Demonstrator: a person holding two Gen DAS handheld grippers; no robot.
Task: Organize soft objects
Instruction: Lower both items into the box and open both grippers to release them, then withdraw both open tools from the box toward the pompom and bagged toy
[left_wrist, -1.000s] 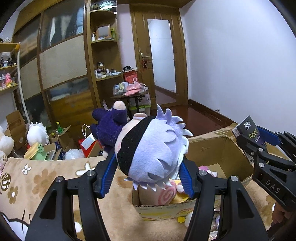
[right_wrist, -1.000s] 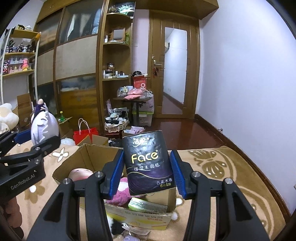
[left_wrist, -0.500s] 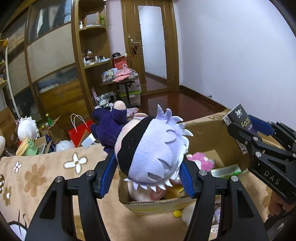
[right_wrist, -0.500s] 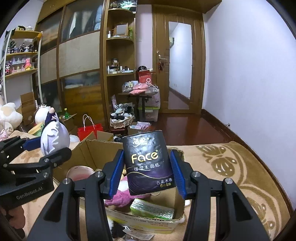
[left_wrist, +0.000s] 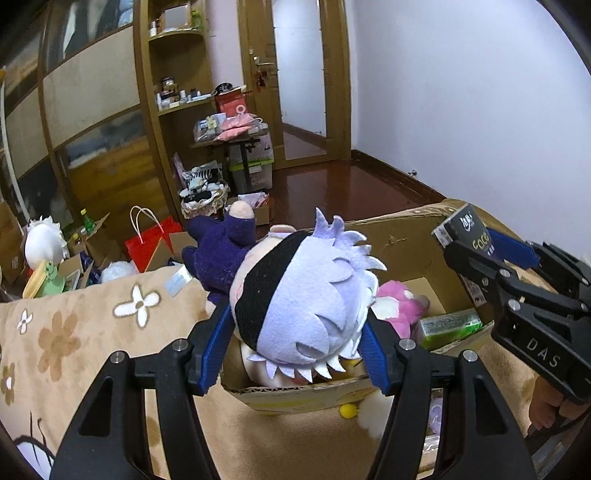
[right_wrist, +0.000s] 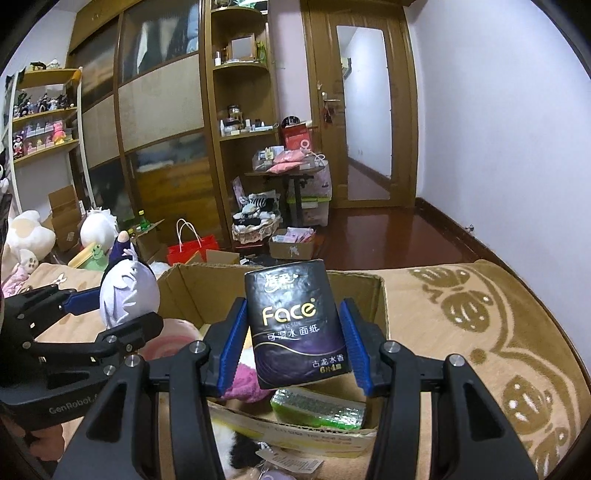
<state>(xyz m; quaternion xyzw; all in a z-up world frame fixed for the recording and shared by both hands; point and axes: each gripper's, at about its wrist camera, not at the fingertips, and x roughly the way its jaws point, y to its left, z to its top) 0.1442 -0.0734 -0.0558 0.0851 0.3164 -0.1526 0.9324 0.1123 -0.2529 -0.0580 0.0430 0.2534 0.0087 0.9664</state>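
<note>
Both tongs lower over box (left_wrist: 406, 236) — left (left_wrist: 295, 343) loosening on plush (left_wrist: 303, 295), right (right_wrist: 291, 339) clenching tissues (right_wrist: 295, 325).

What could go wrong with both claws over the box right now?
1. The left claw holds the plush doll by its round head, so it may slip or drop onto the cardboard box rim.
2. The right claw with the tissue pack is close by; the two could collide.
3. The box looks nearly full, so items may spill.
</note>
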